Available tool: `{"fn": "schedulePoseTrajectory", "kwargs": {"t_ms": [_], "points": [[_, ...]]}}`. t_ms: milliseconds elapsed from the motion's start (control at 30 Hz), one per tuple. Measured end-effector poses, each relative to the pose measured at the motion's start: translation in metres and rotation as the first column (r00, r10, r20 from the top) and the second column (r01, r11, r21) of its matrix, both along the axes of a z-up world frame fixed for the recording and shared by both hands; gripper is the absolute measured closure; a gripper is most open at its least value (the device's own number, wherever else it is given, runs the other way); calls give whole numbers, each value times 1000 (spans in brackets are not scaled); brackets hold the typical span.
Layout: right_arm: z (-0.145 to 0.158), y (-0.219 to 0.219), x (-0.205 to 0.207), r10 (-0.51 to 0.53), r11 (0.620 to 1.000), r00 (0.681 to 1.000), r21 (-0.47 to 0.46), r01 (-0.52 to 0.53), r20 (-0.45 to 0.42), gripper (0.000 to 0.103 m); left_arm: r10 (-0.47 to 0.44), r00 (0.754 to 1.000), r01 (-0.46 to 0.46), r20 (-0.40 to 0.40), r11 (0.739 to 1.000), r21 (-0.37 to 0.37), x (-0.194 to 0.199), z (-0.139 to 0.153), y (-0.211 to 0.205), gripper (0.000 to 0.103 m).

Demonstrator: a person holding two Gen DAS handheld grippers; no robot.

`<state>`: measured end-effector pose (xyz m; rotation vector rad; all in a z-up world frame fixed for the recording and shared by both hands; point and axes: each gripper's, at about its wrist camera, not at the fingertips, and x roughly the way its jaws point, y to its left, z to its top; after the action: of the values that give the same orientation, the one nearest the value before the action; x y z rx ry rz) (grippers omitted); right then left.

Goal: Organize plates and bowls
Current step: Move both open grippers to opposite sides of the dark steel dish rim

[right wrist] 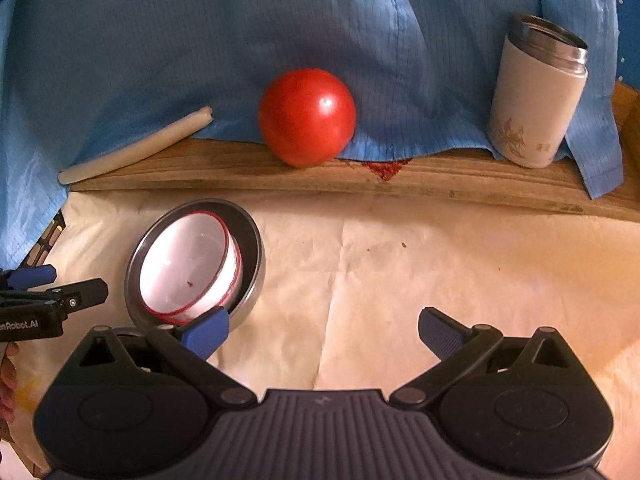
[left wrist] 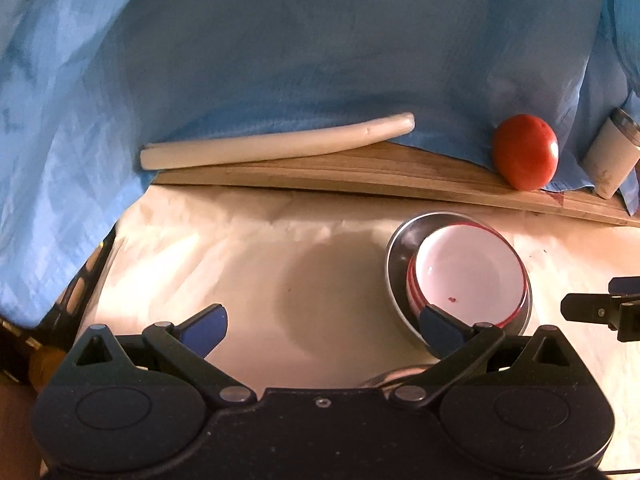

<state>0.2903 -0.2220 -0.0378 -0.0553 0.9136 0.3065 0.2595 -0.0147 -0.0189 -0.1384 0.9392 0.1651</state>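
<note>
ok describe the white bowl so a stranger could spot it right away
Start at the cream paper sheet below the wooden ledge. The only dishes there are a metal bowl with the white bowl nested inside. Thin red rim lines set it apart.

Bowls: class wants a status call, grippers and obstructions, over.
Left gripper open, right gripper open, both empty. White bowl nested tilted in steel bowl. Tomato and flask behind, clear.

A red tomato (right wrist: 307, 117) sits far ahead of the jaws on a wooden board (right wrist: 360, 176). A white cup (right wrist: 536, 96) stands ahead-right, a pale stick (right wrist: 136, 146) ahead-left.
</note>
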Motion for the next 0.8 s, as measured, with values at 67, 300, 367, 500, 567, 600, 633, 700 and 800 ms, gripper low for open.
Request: {"fn": "schedulePoseTrajectory", "kwargs": {"t_ms": [67, 300, 367, 500, 567, 600, 633, 700, 800], "points": [[0, 2, 2, 2, 1000, 1000, -2, -2, 2, 0, -10, 1000, 10, -8, 1000, -4, 5, 0, 2, 1], [-6, 6, 6, -8, 1000, 1000, -8, 8, -11, 0, -30, 997, 24, -67, 997, -78, 21, -11, 7, 1], [-7, 6, 6, -10, 1000, 1000, -8, 10, -13, 0, -28, 997, 21, -76, 996, -83, 23, -13, 8, 1], [-12, 9, 9, -16, 1000, 1000, -13, 16, -26, 0, -35, 994, 27, -100, 996, -80, 27, -19, 9, 1], [-14, 11, 11, -13, 1000, 999, -14, 13, -29, 0, -38, 994, 29, -100, 996, -87, 27, -19, 11, 1], [-15, 12, 12, -10, 1000, 999, -15, 9, -32, 0, -36, 994, 27, -100, 996, -91, 28, -20, 12, 1], [-15, 14, 13, -7, 1000, 999, -16, 6, -32, 0, -35, 994, 26, -101, 995, -94, 28, -20, 13, 1], [-16, 16, 14, -4, 1000, 999, -21, 4, -33, 0, -38, 994, 27, -103, 995, -101, 29, -21, 14, 1], [-18, 18, 16, -1, 1000, 999, -31, 0, -36, 0, -42, 993, 31, -106, 994, -100, 31, -22, 14, 1]]}}
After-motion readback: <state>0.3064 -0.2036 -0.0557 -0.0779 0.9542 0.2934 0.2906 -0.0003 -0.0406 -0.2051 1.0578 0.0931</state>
